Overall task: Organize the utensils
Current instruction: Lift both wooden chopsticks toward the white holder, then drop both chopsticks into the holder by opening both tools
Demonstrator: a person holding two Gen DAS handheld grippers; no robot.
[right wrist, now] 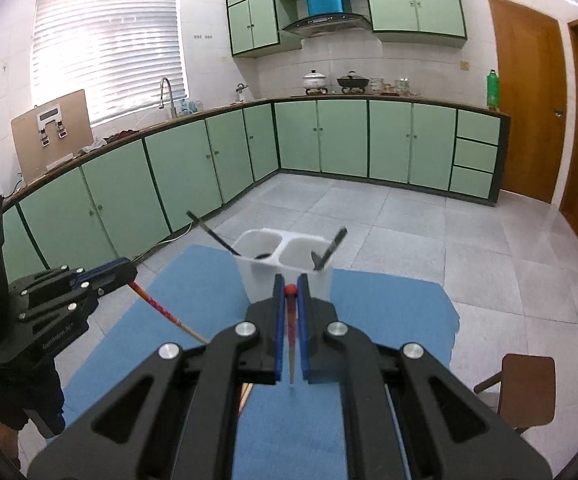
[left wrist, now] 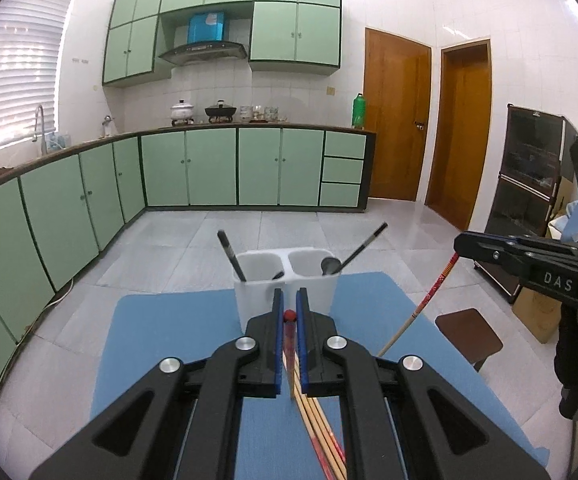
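Observation:
A white two-compartment holder [left wrist: 249,296] [right wrist: 257,276] stands at the far end of the blue mat [left wrist: 169,340] [right wrist: 389,312]. A black-handled utensil [left wrist: 231,256] [right wrist: 213,236] leans in its left cup and a spoon [left wrist: 353,252] [right wrist: 329,250] in its right cup. My left gripper [left wrist: 289,300] [right wrist: 133,270] is shut on a red-topped chopstick [left wrist: 289,320] [right wrist: 161,308], raised just before the holder. My right gripper [right wrist: 290,284] [left wrist: 459,242] is shut on another red-topped chopstick [right wrist: 291,312] [left wrist: 425,308]. Several loose chopsticks [left wrist: 321,432] [right wrist: 247,392] lie on the mat beneath.
A brown stool [left wrist: 469,332] [right wrist: 525,384] stands right of the mat. Green cabinets [left wrist: 209,168] line the far and left walls across a grey tiled floor. A dark shelf unit [left wrist: 529,184] stands at the right.

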